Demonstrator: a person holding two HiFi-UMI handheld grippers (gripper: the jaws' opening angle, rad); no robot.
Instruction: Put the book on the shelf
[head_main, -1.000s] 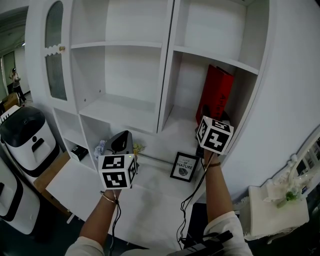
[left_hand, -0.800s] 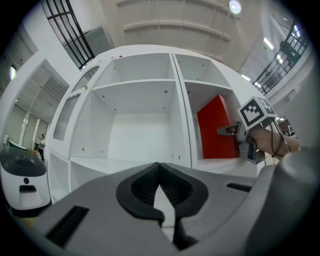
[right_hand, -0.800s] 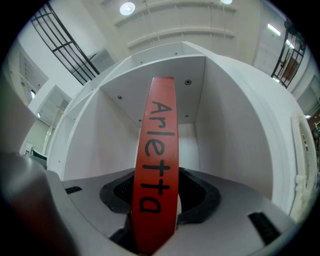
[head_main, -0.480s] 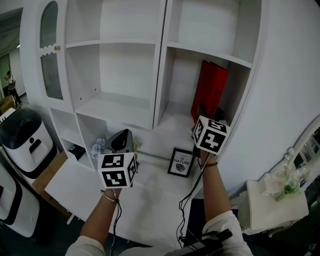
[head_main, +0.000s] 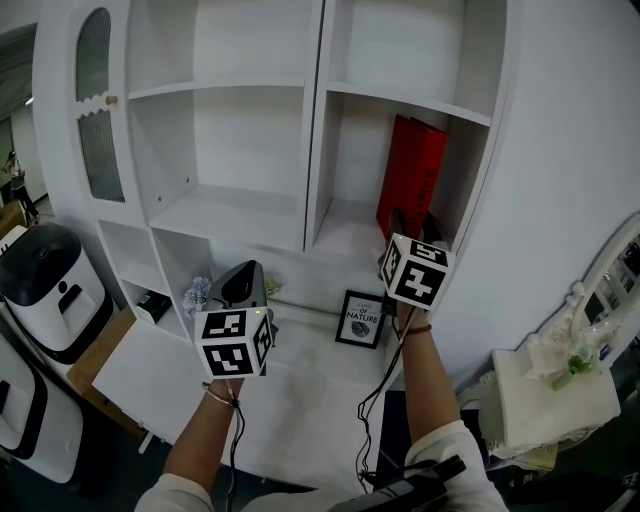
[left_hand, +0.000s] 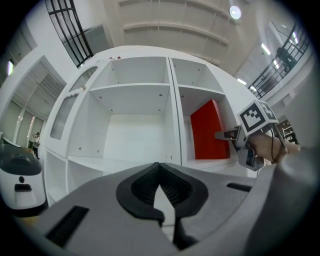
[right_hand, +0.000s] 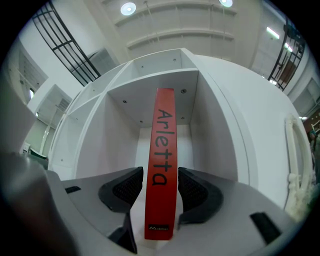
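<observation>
Lit brightly by round ceiling lamps (right_hand: 128, 8); soft shadows inside shelf (head_main: 240, 215); fisheye bending, dark corners in gripper views.

On the right gripper (right_hand: 160, 186) the jaws have just been opening and stand clear of the red book (right_hand: 161, 145) between them. To its left, the left gripper (left_hand: 161, 189) is held level, jaws together and empty.

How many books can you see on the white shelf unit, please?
1. The red book stands on end in the right column of the shelf unit, one level above the framed picture. Lower cubbies are partly hidden, so more may exist.
</observation>
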